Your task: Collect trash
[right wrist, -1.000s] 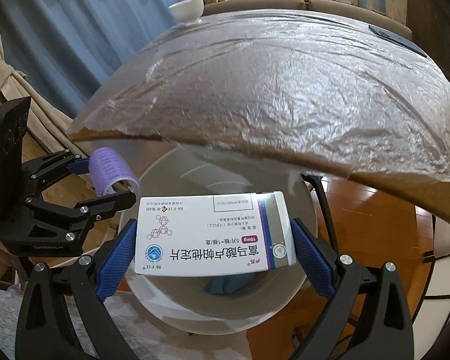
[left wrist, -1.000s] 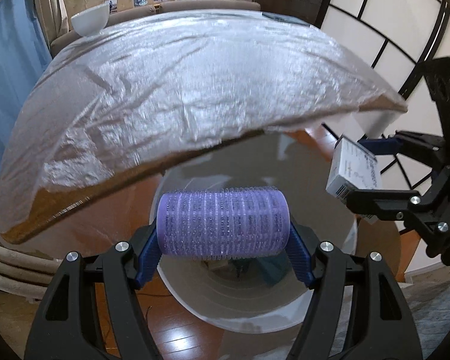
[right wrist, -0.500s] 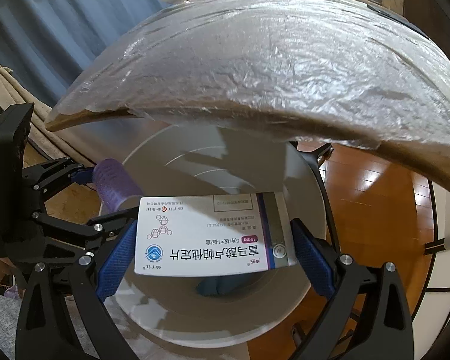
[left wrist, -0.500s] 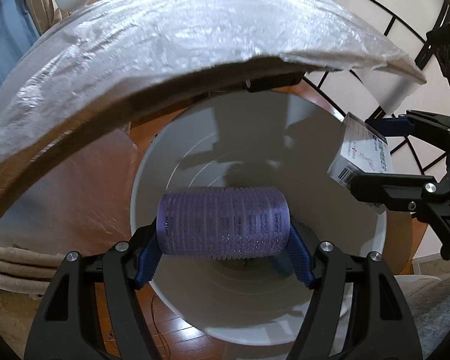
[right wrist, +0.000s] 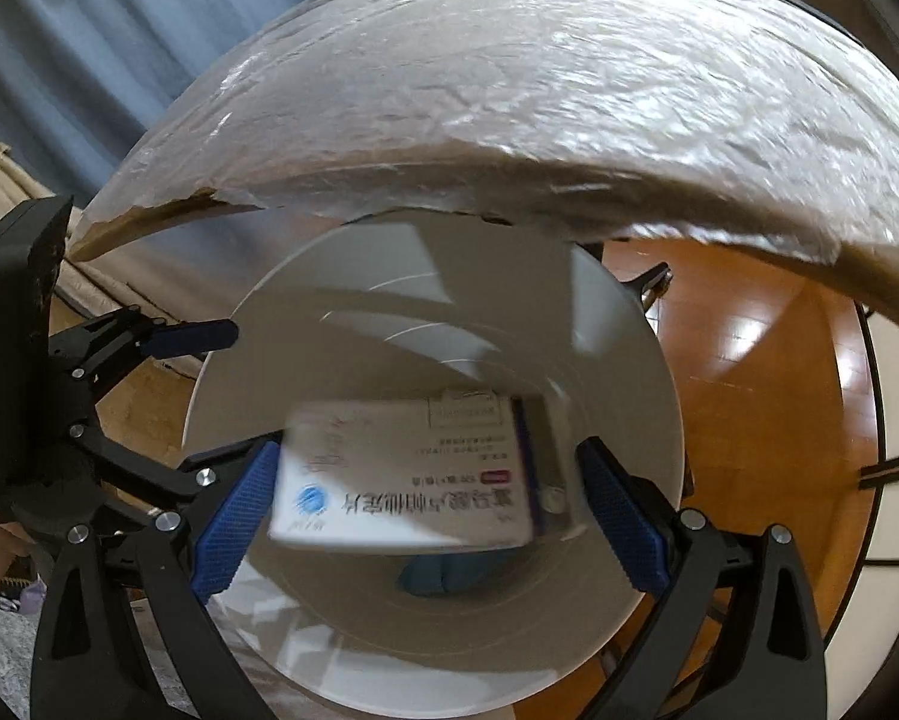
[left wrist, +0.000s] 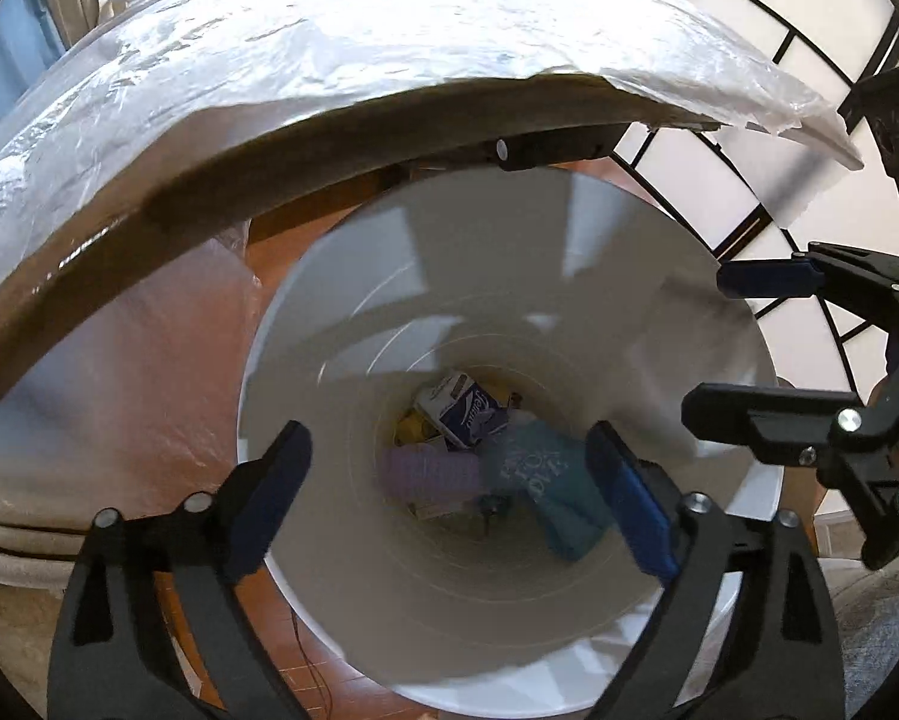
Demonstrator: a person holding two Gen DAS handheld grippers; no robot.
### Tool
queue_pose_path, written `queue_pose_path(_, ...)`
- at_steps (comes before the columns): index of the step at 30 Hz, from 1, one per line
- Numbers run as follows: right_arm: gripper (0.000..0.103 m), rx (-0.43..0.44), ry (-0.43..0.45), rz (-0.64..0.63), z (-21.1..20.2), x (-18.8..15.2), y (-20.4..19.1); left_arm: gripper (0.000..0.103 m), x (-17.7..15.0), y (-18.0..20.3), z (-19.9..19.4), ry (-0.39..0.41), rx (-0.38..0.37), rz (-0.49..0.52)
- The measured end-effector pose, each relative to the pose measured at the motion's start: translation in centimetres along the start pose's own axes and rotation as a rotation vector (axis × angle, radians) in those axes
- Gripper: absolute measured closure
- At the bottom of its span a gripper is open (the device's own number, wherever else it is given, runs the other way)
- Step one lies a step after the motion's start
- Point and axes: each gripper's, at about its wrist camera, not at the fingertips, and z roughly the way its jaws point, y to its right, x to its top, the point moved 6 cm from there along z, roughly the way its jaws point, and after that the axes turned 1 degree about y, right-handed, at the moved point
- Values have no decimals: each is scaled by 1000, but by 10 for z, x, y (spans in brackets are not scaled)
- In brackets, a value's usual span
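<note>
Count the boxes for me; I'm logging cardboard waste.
2: a medicine box in the mouth of the bin, and a blue-and-white box at its bottom. Others may be hidden under the roller.

Left gripper: black angular frame, silver screws at the joints, dark blue pads. Right gripper: matching black frame, silver screws, blue cross-hatched pads.

We see the purple hair roller lying on its side among litter at the bottom of the white bin; the blurred white medicine box is above the bin mouth
</note>
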Motion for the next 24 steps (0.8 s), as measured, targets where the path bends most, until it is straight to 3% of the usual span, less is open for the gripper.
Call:
queue_pose_path(9, 7, -15, 38, 7, -27, -1, 4, 6, -2, 5, -15, 0, -13, 13)
queue_pose_path(13, 7, 9, 136, -10, -71, 13, -5, 6, 8, 7, -58, 81, -41, 14)
queue_pose_path(16, 4, -10, 240, -13, -107, 38, 0, 6, 35, 3, -99, 199, -34, 20)
queue_pose_path(20, 4, -84, 356, 7, -136, 87, 28, 1, 90, -25, -133, 360, 48, -26)
queue_pose_path(24, 4, -208, 400, 48, -136, 141, 91, 1, 143, -80, -125, 426, 132, -123)
